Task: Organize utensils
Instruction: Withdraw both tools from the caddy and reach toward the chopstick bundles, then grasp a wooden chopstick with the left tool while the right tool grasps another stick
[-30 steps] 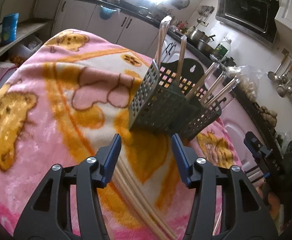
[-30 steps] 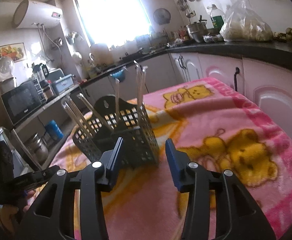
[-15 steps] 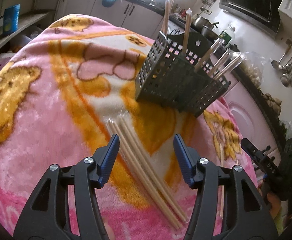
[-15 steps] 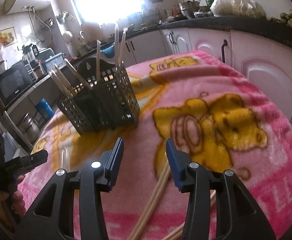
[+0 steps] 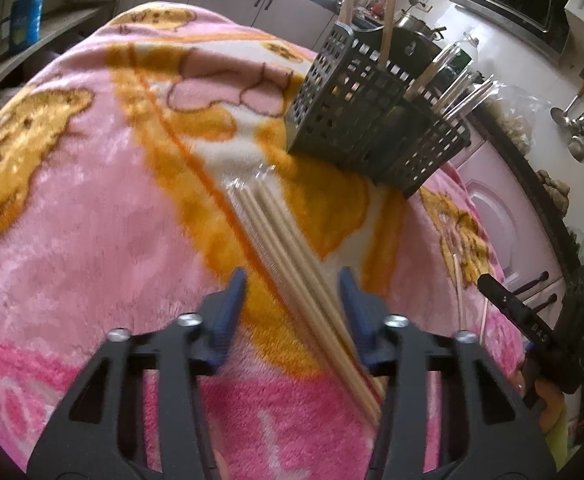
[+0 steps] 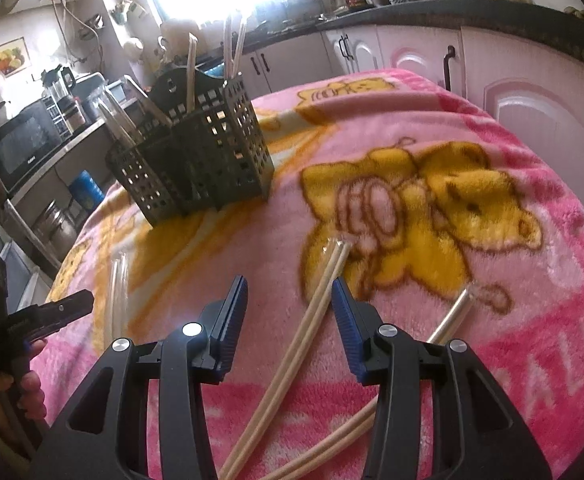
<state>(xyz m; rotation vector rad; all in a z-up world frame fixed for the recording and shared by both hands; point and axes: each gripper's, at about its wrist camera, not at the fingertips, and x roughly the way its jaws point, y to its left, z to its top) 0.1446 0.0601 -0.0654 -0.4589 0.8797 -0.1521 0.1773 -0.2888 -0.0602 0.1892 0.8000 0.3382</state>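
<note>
Both grippers tilt down over the pink blanket (image 5: 92, 208) in front of the dark perforated utensil holder (image 5: 363, 120). The left gripper (image 5: 293, 300), fingers apart but just narrowing, straddles wrapped chopsticks (image 5: 288, 240) without pinching them. The right gripper (image 6: 290, 304), fingers apart, hovers over another pale pair (image 6: 311, 300). Only its view shows a further wrapped pair (image 6: 451, 312) right of the holder.

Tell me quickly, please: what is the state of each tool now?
Left tool: open, just been closing, wrapped chopsticks between the jaws, not pressed.
Right tool: open, chopstick pair between the jaws, not gripped.
</note>
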